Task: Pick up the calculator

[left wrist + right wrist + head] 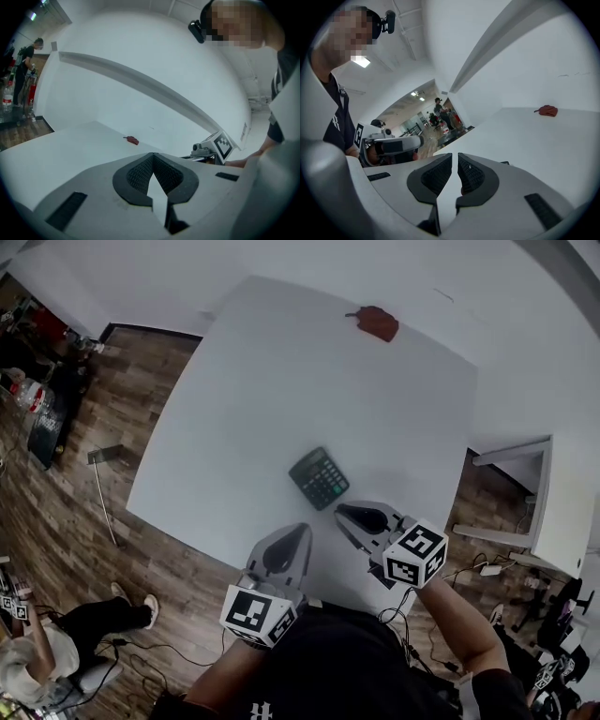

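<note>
Calculator flat on the worktop, both hand-held grippers closed and empty next to it.
The dark rectangular keypad calculator [319,477] lies flat and turned diagonally on the plain white worktop [244,399], toward the edge nearest the person holding the tools. The grey right hand-held gripper [340,512], with a marker cube at its back, has its tip just beside the calculator's near corner; contact is unclear. Its jaws are together with nothing between them. The grey left hand-held gripper [301,530] is near, slightly closer to that edge, jaw tips meeting, empty. A small red crumpled object [378,322] lies well apart at the far side of the worktop. There is wood-plank floor [94,446] around it.
</note>
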A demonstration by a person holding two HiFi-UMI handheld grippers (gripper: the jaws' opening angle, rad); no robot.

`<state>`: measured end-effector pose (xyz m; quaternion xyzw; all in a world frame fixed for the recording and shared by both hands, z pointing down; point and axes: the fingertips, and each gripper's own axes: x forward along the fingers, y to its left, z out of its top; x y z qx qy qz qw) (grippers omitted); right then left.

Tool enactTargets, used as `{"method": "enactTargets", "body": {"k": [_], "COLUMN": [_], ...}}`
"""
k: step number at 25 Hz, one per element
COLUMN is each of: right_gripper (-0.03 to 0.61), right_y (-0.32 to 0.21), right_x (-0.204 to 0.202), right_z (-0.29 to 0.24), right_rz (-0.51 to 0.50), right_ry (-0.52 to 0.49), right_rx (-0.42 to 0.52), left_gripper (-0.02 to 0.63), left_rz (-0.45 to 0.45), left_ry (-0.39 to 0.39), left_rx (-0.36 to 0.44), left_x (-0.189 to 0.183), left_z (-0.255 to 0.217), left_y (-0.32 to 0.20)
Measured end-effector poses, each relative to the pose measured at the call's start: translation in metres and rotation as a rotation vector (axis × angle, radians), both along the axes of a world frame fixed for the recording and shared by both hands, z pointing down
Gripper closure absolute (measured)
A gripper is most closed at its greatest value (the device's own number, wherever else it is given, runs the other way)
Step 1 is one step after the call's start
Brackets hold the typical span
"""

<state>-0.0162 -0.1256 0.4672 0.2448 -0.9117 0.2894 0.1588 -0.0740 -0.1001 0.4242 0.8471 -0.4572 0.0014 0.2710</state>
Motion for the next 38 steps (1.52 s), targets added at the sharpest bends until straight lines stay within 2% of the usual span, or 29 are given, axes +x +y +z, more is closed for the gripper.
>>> {"method": "enactTargets", "body": {"k": [3,11,19,22,32,36,38], "right_gripper": [0.553,0.447,0.431,0.430,0.433,0.444,0.481], "right_y": [-0.017,-0.076,-0.126,-0.140,-0.133,-0.121,-0.117], "right_x": [-0.008,-0.001,0.013,0.017,-0.010,-0.016,-0.017], "right_z": [0.022,0.097,0.162,0.183,0.211,0.219,0.225], "right_rz": [-0.051,-0.140,-0.319,-0.365,-0.644,-0.738,-0.760], "right_ry": [-0.003,-0.018,-0.086,-0.059,-0.006,0.090,0.142], "right_rx": [-0.028,-0.120,-0.236,-0.254,-0.346,-0.332,-0.322], "left_gripper": [0.609,0.608,0.607,0.609,0.609,0.608,0.608], "left_rz": [-0.008,-0.044,-0.060,-0.063,-0.074,-0.078,-0.077], "left_ry": [0.004,-0.005,-0.025,-0.025,-0.016,-0.010,-0.010], "left_rx": [-0.023,-0.122,-0.208,-0.236,-0.294,-0.299,-0.298], "left_x": [-0.010,-0.028,-0.044,-0.046,-0.046,-0.046,-0.046], "left_z": [0.014,0.062,0.091,0.101,0.120,0.123,0.123], "left_y": [-0.010,-0.024,-0.023,-0.023,-0.027,-0.026,-0.026]}}
